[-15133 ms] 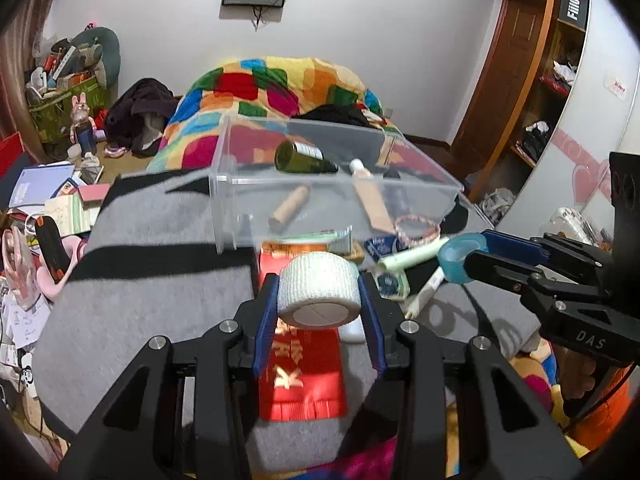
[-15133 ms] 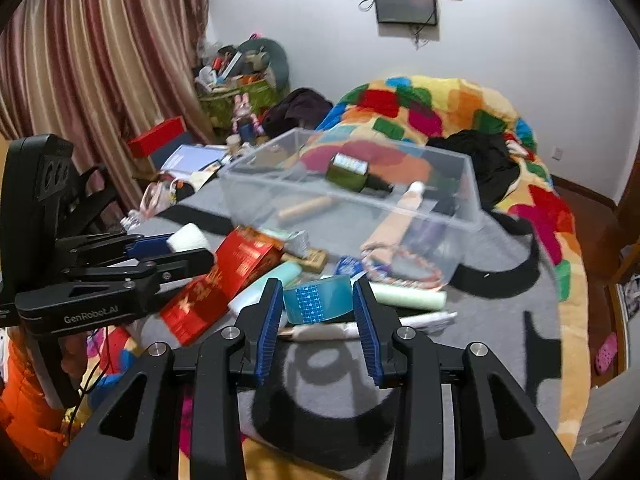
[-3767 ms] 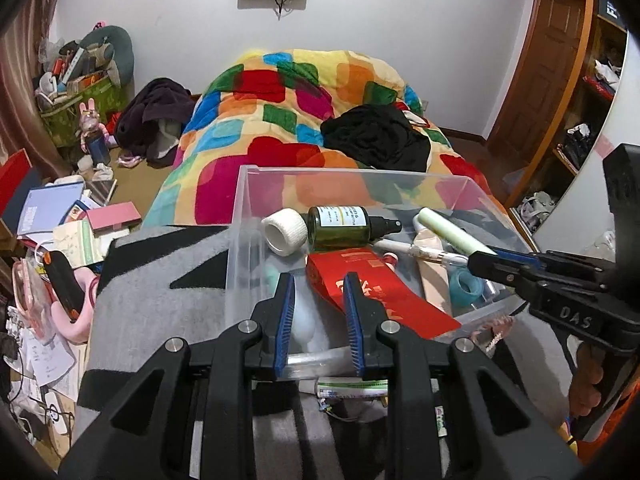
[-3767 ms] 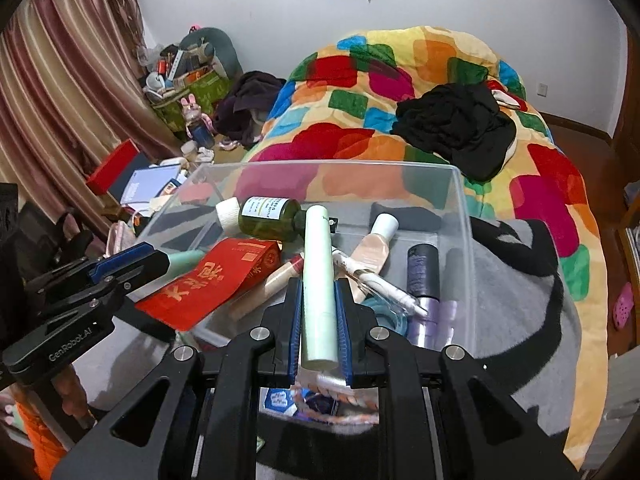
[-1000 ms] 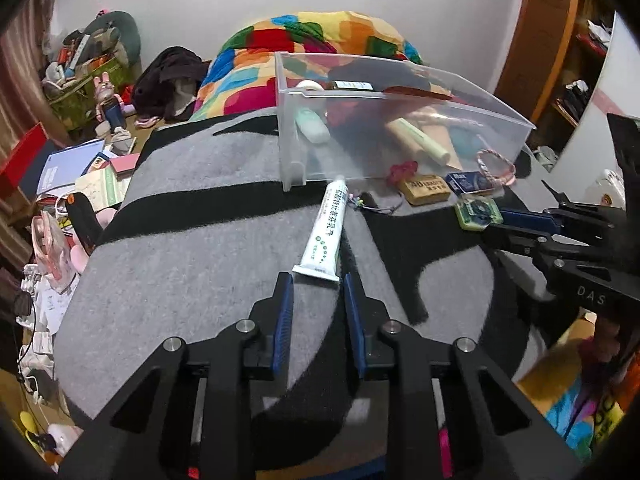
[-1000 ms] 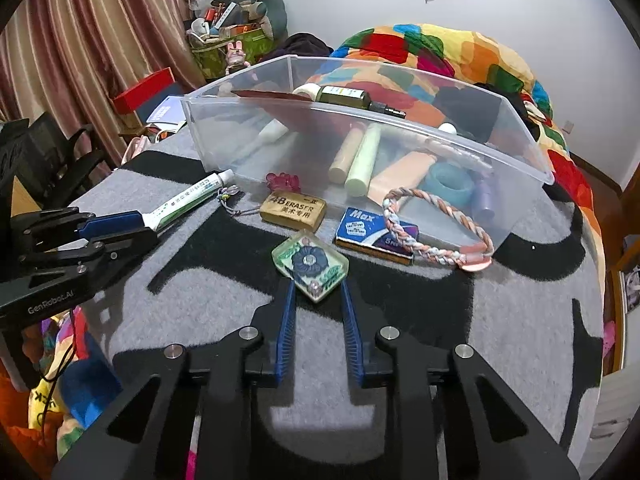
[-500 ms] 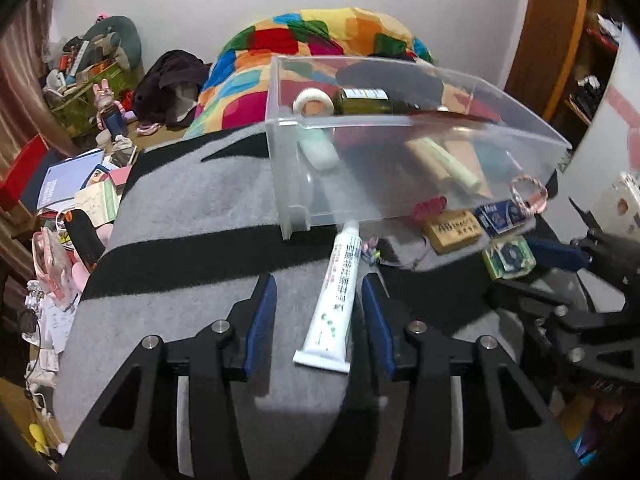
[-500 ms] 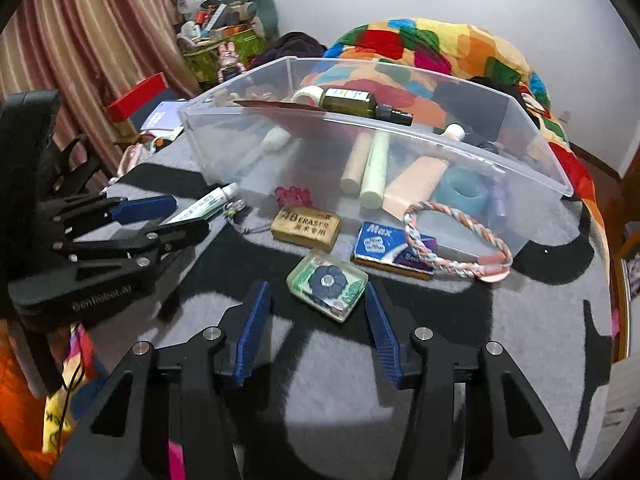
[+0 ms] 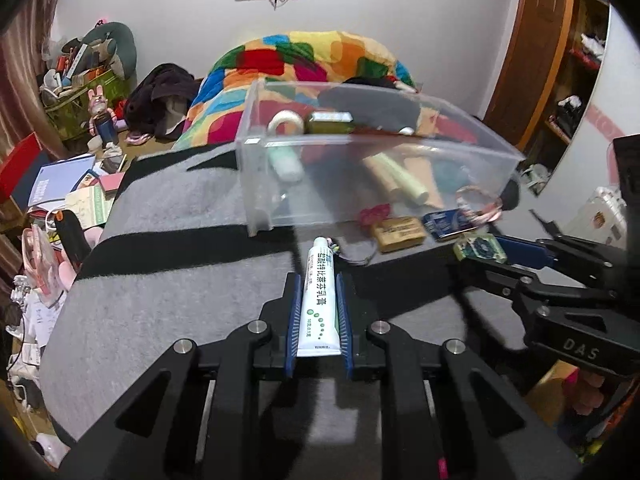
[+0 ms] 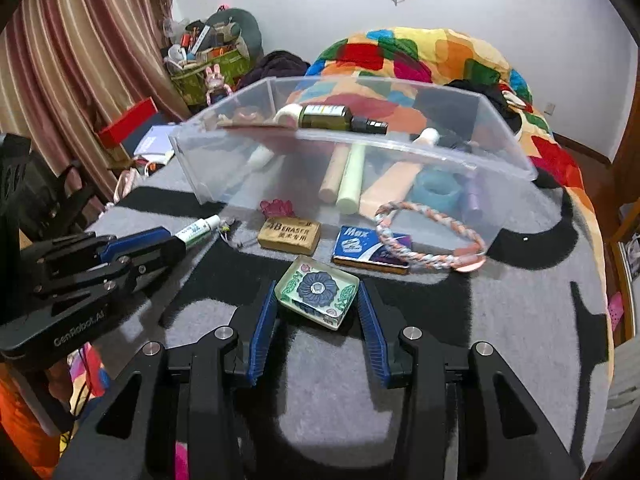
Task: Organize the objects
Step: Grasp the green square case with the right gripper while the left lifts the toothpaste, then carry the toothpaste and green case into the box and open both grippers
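Note:
My left gripper point(image 9: 318, 284) is shut on a white ointment tube point(image 9: 319, 300) with green print, low over the grey blanket; the tube also shows in the right wrist view point(image 10: 195, 231). My right gripper point(image 10: 316, 298) stands around a green flower-patterned clear block point(image 10: 317, 291), pads at its sides; contact is unclear. The clear plastic bin point(image 10: 400, 152) lies just beyond, holding a dark bottle point(image 10: 332, 117), tape rolls and tubes. The bin also shows in the left wrist view point(image 9: 256, 184).
In front of the bin lie a tan eraser point(image 10: 290, 234), a blue Max box point(image 10: 362, 250), a braided ring point(image 10: 430, 234) and a pink scrap point(image 10: 276, 207). A colourful quilt point(image 10: 400, 52) lies behind. Floor clutter point(image 9: 60, 184) sits at the left.
My left gripper has closed on the ointment tube. My right gripper has moved forward, so its jaws now flank the flower block.

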The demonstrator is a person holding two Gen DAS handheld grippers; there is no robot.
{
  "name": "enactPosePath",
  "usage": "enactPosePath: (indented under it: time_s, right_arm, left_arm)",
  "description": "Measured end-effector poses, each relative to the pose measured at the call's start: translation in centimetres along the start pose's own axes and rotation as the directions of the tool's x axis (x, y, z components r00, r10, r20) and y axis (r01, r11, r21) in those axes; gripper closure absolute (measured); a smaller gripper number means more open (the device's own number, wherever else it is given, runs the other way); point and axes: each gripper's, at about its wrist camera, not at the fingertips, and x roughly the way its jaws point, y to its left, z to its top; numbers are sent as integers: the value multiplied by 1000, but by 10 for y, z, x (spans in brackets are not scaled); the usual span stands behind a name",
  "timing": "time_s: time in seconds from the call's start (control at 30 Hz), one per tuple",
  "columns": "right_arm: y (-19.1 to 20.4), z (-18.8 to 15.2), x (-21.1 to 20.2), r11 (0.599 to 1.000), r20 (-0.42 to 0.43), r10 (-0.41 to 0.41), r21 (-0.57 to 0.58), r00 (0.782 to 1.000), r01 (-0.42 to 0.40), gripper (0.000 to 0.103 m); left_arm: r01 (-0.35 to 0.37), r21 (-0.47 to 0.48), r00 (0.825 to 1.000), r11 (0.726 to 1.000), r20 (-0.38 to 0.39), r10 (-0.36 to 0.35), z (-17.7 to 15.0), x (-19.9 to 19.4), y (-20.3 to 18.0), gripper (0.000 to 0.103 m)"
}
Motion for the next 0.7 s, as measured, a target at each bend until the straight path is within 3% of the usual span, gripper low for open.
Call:
enactPosePath:
  time_s: [0.37,0.7]
  right_arm:
    - [-5,16,-36,1000,103,-3,22,995,1,66]
    - [-22,48,-52,997,181,-39,74,983,26,65]
  left_arm:
    - [27,40,992,999,125,-32,24,-42,-20,86]
    - [20,24,984,1000,178,-24,52,-48,-10,86]
